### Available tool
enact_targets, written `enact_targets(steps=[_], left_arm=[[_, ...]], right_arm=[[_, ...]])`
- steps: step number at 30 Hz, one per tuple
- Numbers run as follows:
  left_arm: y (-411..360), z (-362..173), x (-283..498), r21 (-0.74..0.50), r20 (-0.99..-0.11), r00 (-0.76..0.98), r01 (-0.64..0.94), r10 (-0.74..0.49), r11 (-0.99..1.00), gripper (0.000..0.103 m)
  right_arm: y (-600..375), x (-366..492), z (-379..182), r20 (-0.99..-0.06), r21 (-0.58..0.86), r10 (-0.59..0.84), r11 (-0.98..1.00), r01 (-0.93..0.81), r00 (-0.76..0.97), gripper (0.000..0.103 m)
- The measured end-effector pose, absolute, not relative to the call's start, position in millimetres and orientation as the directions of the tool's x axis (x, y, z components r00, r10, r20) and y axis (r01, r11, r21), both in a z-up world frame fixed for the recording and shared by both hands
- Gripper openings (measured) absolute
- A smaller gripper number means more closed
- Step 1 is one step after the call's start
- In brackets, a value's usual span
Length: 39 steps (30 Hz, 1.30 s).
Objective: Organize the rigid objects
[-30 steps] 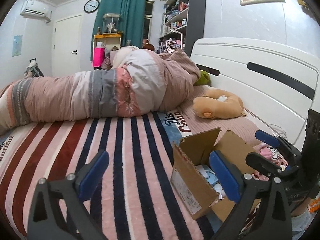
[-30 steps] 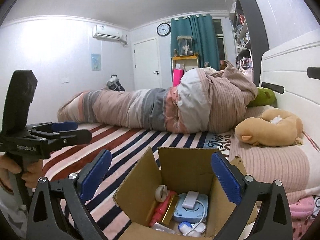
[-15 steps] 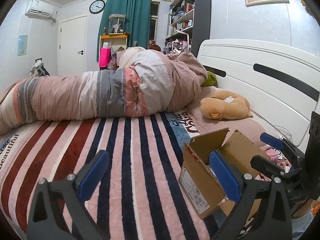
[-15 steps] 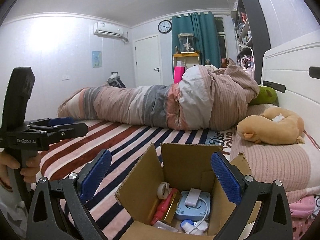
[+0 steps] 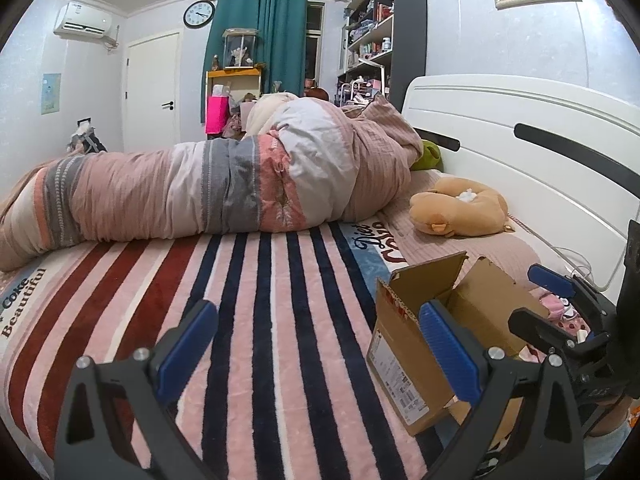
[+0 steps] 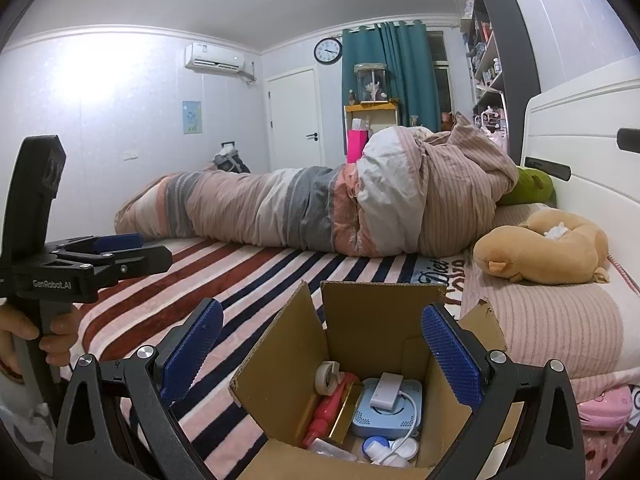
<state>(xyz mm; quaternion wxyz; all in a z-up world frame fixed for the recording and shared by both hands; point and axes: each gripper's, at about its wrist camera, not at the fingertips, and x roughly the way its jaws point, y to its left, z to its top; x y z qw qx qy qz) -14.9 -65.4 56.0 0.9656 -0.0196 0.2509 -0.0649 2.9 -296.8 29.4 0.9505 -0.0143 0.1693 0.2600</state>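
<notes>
An open cardboard box (image 6: 376,320) stands on the striped blanket (image 5: 260,320); it also shows at the right of the left wrist view (image 5: 404,356). Inside lie a tape roll (image 6: 327,374), a red bottle (image 6: 326,410), a light blue device (image 6: 390,410) with a white adapter (image 6: 386,388), and small white items. My right gripper (image 6: 320,356) is open and empty, just above the box opening. My left gripper (image 5: 316,344) is open and empty over the blanket, left of the box. The left gripper also shows at the left of the right wrist view (image 6: 116,252).
A rolled pink and grey duvet (image 5: 224,188) lies across the bed. A tan plush toy (image 5: 460,212) and a green plush (image 6: 528,190) lie near the white headboard (image 5: 520,152). A pink pouch (image 6: 604,408) lies right of the box. Shelves and a door stand behind.
The left gripper has drawn back to the left, away from the box. The right gripper has shifted slightly, staying over the box opening. Both stay open.
</notes>
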Motion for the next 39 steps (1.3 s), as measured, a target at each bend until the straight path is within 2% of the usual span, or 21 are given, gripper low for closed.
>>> enact_targets(steps=[17,39], left_arm=[[-63.5,55.6,-17.9,-0.041,-0.478,0.875,0.072,-0.083,0.997,0.102],[-62.2,54.6,-18.2,-0.035,-0.479,0.875,0.064,-0.073,0.997,0.102]], right_arm=[[-293.8,1.5,28.4,-0.331,0.061,0.487,0.866,-0.497,0.808,0.100],[-291.8,1.4,27.8,-0.333,0.062,0.486,0.867,-0.495,0.808,0.100]])
